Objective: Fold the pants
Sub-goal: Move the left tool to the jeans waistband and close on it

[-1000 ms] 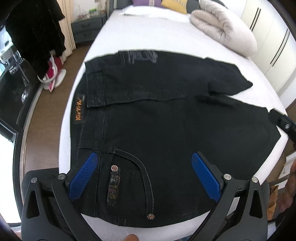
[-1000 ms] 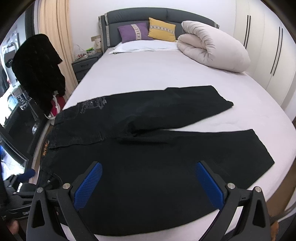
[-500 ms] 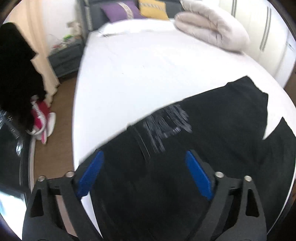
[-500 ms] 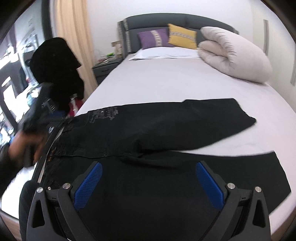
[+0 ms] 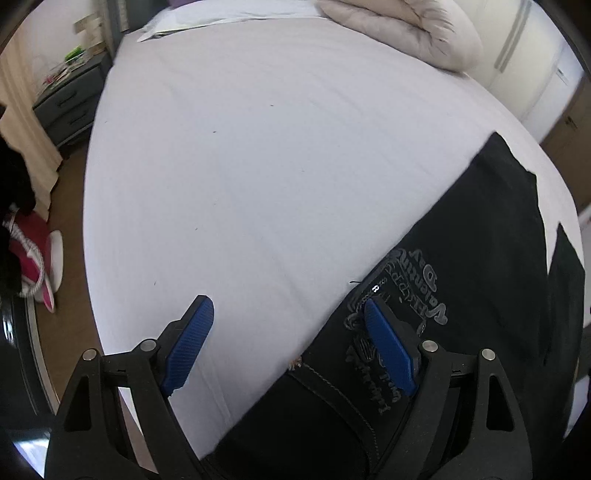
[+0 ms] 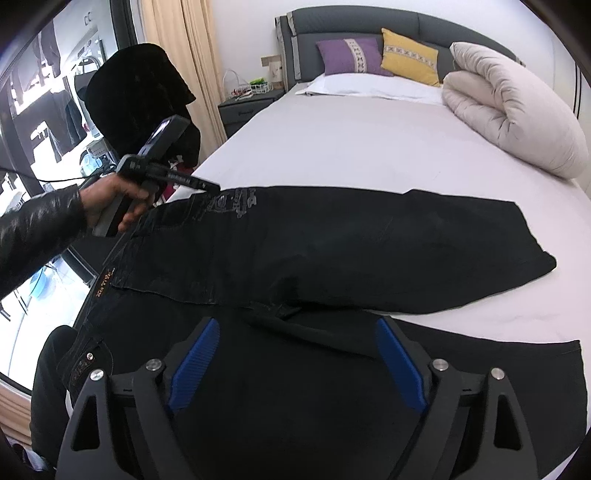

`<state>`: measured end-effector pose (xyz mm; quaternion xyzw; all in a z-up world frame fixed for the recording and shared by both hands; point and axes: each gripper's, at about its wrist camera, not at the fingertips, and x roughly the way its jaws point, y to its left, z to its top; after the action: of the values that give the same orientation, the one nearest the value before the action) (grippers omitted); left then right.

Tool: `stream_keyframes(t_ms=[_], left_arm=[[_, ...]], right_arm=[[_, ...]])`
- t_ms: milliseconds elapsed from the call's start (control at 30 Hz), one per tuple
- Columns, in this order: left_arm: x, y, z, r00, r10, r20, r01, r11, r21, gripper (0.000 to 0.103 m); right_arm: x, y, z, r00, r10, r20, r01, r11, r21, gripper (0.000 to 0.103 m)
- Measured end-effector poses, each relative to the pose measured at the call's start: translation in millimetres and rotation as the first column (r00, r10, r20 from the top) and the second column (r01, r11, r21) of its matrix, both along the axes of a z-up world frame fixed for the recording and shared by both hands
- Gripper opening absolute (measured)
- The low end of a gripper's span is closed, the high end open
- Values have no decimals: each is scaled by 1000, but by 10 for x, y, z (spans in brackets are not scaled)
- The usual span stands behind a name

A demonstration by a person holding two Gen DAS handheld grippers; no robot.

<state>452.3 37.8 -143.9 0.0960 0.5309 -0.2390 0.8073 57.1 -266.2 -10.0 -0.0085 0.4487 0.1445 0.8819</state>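
In the left wrist view, the left gripper (image 5: 284,343) stands with its two ribbed blue pads (image 5: 388,350) spread wide apart and holds nothing. One pad is over the bare sheet; the other is over the corner of the black denim pants (image 5: 461,295), where grey lettering (image 5: 417,291) is printed just beside the waistband seam. The cloth looks heavy and matte, with pale stitch lines.

In the right wrist view, the right gripper (image 6: 295,354) is also spread open and empty, above the nearer leg. The pants (image 6: 332,251) lie flat across the near part of the white-sheeted bed (image 6: 351,147). The waist is at the left edge of the bed, and the two legs run to the right with a narrow wedge of sheet between them. The hem of the nearer leg lies close to the bed's near edge. A bare hand (image 6: 110,199) with a shiny black sleeve holds the other gripper at the far waist corner.

Behind the pants the smooth sheet is wide and open. Far away lie a rolled cream duvet (image 6: 517,114), a purple pillow (image 6: 351,55) and a yellow pillow (image 6: 410,61) against the grey padded headboard (image 6: 351,18).
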Motion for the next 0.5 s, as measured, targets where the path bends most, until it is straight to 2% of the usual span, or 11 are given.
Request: stream_keyframes(t_ms=[100,200,267,400,500], left_arm=[[5,-66,-35,998,-57,7,56,997,52,84],[44,-18,-38,996,-86,-1,86,996,16,84],[58,-28,-51,990,-141,-10,141,990,-3,84],[104,-103,-158,973,-228,-29,230,972,43,84],[205,-104,-205,973,-224,-51,226,974,33,84]], right_arm=[[22,6,-39,1000,-4,-13,4,1000,2,88],[40,6,-46,1000,-8,-21,9,1000,7,88],[39,14,-62,1000,-8,-24,8,1000,5,88],[39,19,-93,1000,-7,-31,8,1000,8,88],[49,27,-103,999,-4,-34,5,1000,14,88]])
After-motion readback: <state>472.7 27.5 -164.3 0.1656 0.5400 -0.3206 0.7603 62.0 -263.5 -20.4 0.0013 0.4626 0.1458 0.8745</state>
